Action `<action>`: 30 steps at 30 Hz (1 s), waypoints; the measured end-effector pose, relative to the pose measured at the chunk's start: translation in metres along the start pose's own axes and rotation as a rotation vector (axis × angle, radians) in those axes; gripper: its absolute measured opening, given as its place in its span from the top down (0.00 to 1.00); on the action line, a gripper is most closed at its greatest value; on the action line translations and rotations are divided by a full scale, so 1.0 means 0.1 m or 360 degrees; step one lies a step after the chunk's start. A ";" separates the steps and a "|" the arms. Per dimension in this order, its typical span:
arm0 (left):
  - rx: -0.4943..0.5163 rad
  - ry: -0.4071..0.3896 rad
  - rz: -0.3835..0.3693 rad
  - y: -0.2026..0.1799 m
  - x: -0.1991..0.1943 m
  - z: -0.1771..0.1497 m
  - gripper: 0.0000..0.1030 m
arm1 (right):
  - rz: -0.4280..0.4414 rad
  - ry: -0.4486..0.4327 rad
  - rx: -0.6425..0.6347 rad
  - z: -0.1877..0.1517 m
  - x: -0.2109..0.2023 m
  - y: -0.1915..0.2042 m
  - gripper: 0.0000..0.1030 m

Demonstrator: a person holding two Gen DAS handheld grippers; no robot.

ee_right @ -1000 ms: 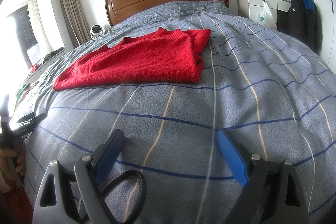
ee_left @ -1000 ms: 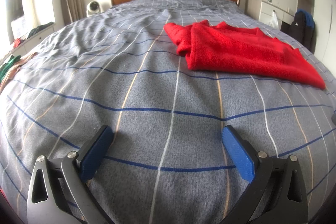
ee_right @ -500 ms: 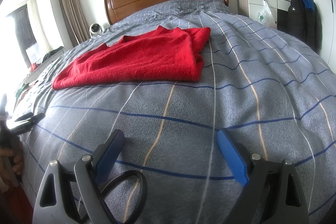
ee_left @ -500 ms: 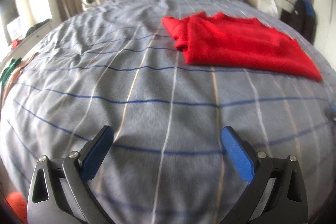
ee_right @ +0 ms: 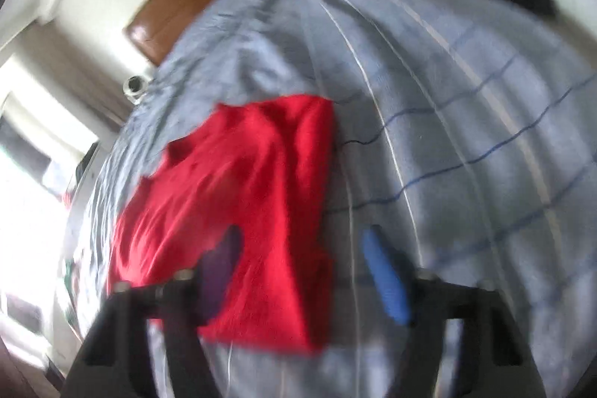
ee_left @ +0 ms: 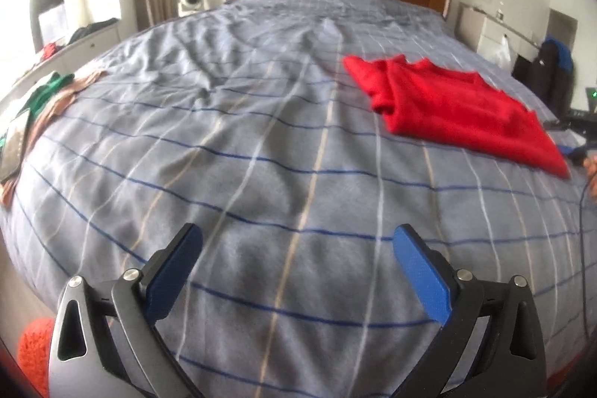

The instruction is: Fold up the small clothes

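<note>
One red sweater (ee_left: 455,107) folded, upper right on bed (ee_left: 261,155) | left gripper (ee_left: 298,271) fingers apart over bare quilt | right gripper (ee_right: 302,271) fingers apart, just been closing, straddling sweater's near edge; contact blurred, cannot tell.

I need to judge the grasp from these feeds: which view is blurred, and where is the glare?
Right wrist view: heavy motion smear, the red sweater and the right tool soft-edged, its jaws just closing with nothing gripped; window glare whites out the left edge. Left wrist view: mild blur, the left tool readable.
</note>
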State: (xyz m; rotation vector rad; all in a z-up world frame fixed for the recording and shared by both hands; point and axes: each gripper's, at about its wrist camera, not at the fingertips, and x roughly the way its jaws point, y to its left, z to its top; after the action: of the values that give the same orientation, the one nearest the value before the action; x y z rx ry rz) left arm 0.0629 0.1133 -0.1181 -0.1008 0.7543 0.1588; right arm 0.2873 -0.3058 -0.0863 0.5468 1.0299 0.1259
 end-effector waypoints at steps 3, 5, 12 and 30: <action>0.0029 0.0047 0.0015 -0.02 0.09 -0.01 0.01 | 0.0016 0.0094 -0.0033 0.01 0.27 0.11 0.60; 0.0039 0.0064 0.0031 -0.02 0.12 0.00 0.01 | -0.0116 0.0132 -0.0125 0.00 0.32 0.25 0.91; -0.0128 0.0101 -0.0050 0.14 0.21 0.06 0.01 | 0.0076 0.0078 -0.0457 0.14 -0.02 1.66 0.91; -0.0280 0.0134 -0.0057 0.41 0.23 0.11 0.01 | 0.0691 0.0353 -0.0559 -0.68 0.81 2.94 0.43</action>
State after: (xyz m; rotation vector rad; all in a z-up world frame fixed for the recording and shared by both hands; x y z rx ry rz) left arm 0.0794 0.1579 -0.1271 -0.2893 0.8210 0.1876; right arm 0.3163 0.0007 -0.0327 0.4328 1.0608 0.7514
